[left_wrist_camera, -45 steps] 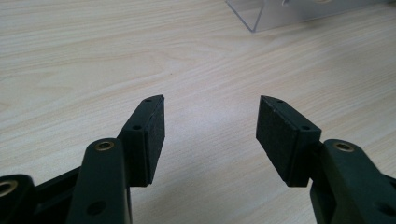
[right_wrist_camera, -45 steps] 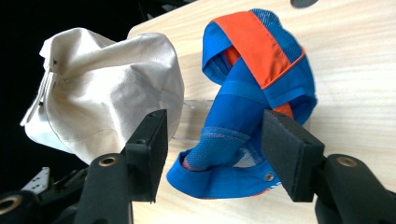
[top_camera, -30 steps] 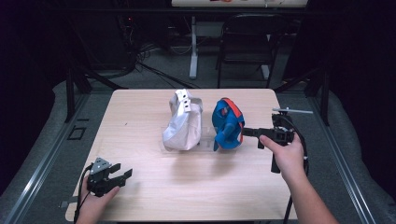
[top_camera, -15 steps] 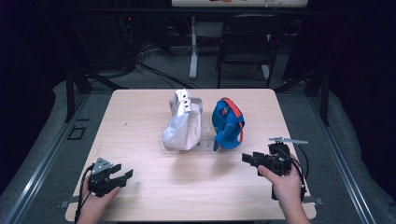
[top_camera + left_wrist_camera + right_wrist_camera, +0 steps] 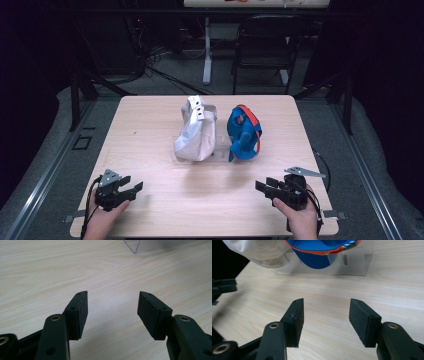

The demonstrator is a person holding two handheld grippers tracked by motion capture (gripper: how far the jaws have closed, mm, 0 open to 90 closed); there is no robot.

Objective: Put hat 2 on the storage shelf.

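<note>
- The right gripper (image 5: 264,187), a black two-jaw tool with a grey three-cornered plate on top, was held low over the near right part of the table, at about 5 o'clock from the table's middle in the high view, and pointed toward 9 o'clock.
- Its jaws had just been closing a little, yet they stood well apart with nothing between them; in the right gripper view (image 5: 325,315) only bare wood showed between the two black pads.
- The person's right hand (image 5: 300,220) gripped its body from the near edge of the table.
- The left gripper (image 5: 134,186), a matching black tool with a trailing cable, sat at about 7 o'clock on the near left part of the table and pointed toward 3 o'clock, well apart from the right one.
- Its jaws were also spread wide and empty; the left gripper view (image 5: 112,307) showed plain wood grain in the gap.
- The person's left hand (image 5: 100,222) held it from below.
- The blue cap with orange trim (image 5: 244,132) stood at about 1 o'clock from the table's middle, well apart from both tools.
- The pale grey-white cap (image 5: 196,130) stood just beside it, at its 9 o'clock.
- Both caps rested on a clear plastic stand (image 5: 358,263), whose front wall showed at 12 o'clock in the right gripper view.
- The light wooden table (image 5: 150,125) carried all of this; beyond it, at 12 o'clock, stood a dark metal chair (image 5: 262,50).
</note>
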